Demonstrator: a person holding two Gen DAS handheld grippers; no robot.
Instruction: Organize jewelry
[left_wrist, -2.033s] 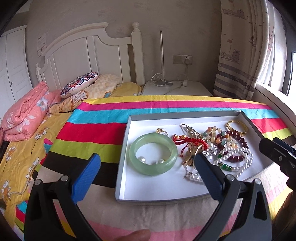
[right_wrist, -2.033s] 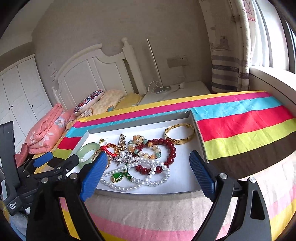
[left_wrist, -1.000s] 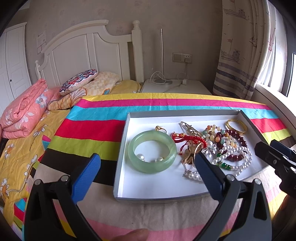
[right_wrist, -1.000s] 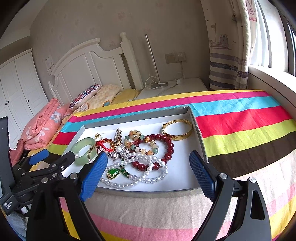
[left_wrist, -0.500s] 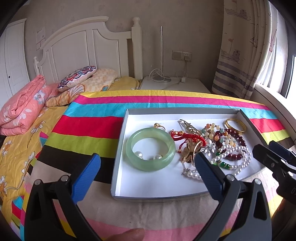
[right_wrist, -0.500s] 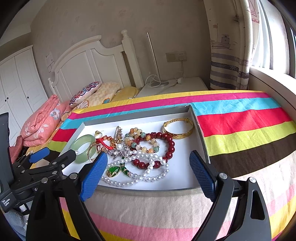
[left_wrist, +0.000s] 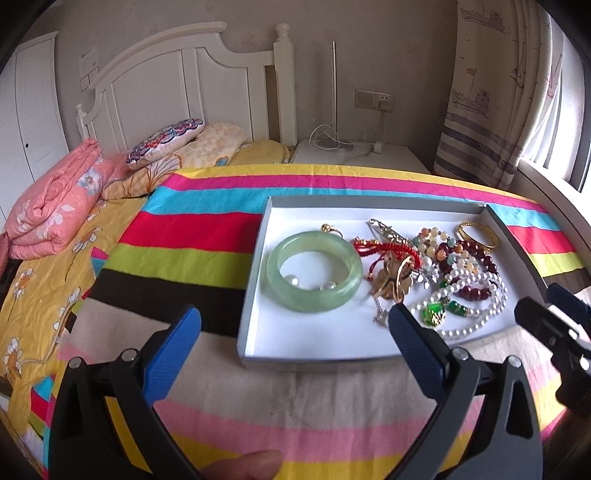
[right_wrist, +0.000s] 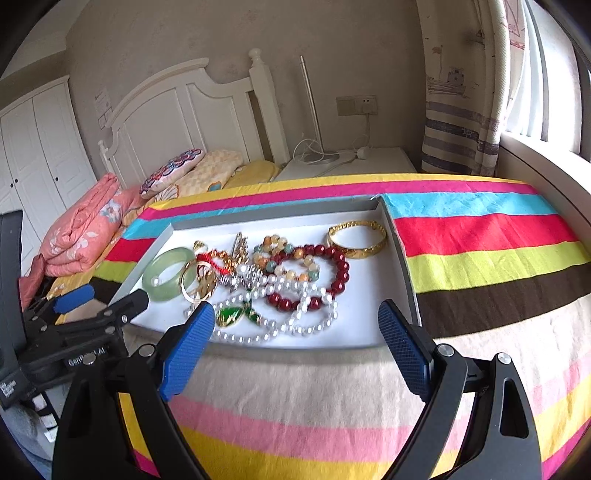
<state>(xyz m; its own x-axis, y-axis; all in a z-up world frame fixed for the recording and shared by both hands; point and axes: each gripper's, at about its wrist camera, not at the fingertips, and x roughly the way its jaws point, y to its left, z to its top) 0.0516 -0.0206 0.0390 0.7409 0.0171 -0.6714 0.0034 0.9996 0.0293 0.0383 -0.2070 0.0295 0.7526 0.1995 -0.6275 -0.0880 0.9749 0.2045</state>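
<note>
- Left gripper: hovers near the tray's front left corner, jaws spread wide, holding nothing.
- Tray: shallow, white-lined, on the striped cloth; all the jewelry lies inside it, mostly heaped toward the right.
- Jade bangle: lies flat at the left, apart from the heap, with two loose pearls inside its ring. Likely rigid, smooth, slippery and breakable if dropped; best gripped across the band at one side, gently.
- Gold ring: just behind the bangle. Tiny and light; a pad could easily push it away.
- Red cord bracelet: soft and limp, lying against a thin gold hoop. It would probably drag neighbours along if lifted.
- Pearl strand: looped over the dark red beads and around a green pendant. Flexible, round beads roll; pinch the strand where it lies clear at the front edge.
- Gold bangle: alone at the back right corner, stiff, looks easy to grip across its band.
- Right gripper: jaws spread, empty, above the tray's front edge before the pearls.
</note>
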